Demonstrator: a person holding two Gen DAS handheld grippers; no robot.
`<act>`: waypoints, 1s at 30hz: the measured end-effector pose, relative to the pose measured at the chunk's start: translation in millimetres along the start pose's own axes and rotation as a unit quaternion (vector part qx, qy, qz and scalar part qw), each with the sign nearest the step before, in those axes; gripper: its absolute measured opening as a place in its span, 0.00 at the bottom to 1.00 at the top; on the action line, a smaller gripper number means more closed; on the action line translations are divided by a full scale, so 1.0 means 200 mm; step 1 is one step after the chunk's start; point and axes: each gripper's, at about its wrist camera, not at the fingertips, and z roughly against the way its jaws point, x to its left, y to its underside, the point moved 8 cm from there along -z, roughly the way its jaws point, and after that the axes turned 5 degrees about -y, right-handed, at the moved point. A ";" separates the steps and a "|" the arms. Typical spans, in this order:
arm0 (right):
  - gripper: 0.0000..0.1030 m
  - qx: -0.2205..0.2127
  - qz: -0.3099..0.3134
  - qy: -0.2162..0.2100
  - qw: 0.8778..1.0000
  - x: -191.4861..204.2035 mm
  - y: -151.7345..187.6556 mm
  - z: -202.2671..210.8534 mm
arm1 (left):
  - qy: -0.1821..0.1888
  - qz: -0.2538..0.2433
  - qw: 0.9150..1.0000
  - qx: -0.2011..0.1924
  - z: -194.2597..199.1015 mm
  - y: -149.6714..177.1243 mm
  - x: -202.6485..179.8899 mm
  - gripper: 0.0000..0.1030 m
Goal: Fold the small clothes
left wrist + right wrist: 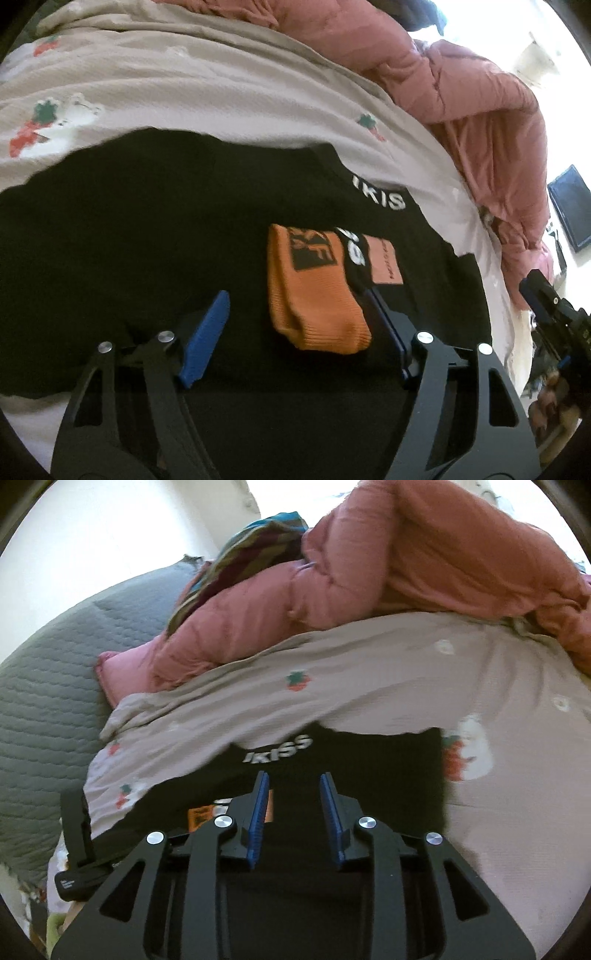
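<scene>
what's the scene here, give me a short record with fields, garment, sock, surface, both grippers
garment: black garment lying on the sheet, white lettering near one edge
sock: orange sock resting on the black garment
surface: beige sheet with a strawberry print
behind: pink quilt
left gripper: open, fingers either side of the sock, not pressing it
right gripper: open above the black garment, nothing between the pads

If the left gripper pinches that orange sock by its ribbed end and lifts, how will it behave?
The orange sock is soft knit lying folded over, so it would probably droop and unfold. It looks light for its size. Its ribbed weave should give the blue pads decent friction; it lies loose on the black garment, so that likely stays put.
</scene>
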 end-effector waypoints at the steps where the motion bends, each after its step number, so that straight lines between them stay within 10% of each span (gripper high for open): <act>1: 0.28 -0.002 -0.003 0.006 1.000 -0.04 0.00 0.02 | -0.008 -0.009 1.000 -0.002 -0.02 0.01 -0.02 0.64; 3: 0.28 -0.007 -0.009 0.018 1.000 -0.11 0.00 0.05 | -0.029 -0.022 0.999 -0.008 -0.04 0.02 -0.03 0.51; 5: 0.28 -0.012 -0.019 0.026 0.999 -0.18 0.00 0.07 | -0.045 -0.044 0.998 -0.024 -0.06 0.03 -0.06 0.13; 16: 0.28 -0.021 -0.039 0.050 0.998 -0.34 0.02 0.15 | -0.068 -0.083 0.988 -0.109 0.24 -0.09 -0.06 0.07; 30: 0.33 0.040 0.022 0.052 0.998 -0.20 0.18 -0.05 | -0.105 -0.075 0.986 -0.108 0.32 -0.07 0.06 0.18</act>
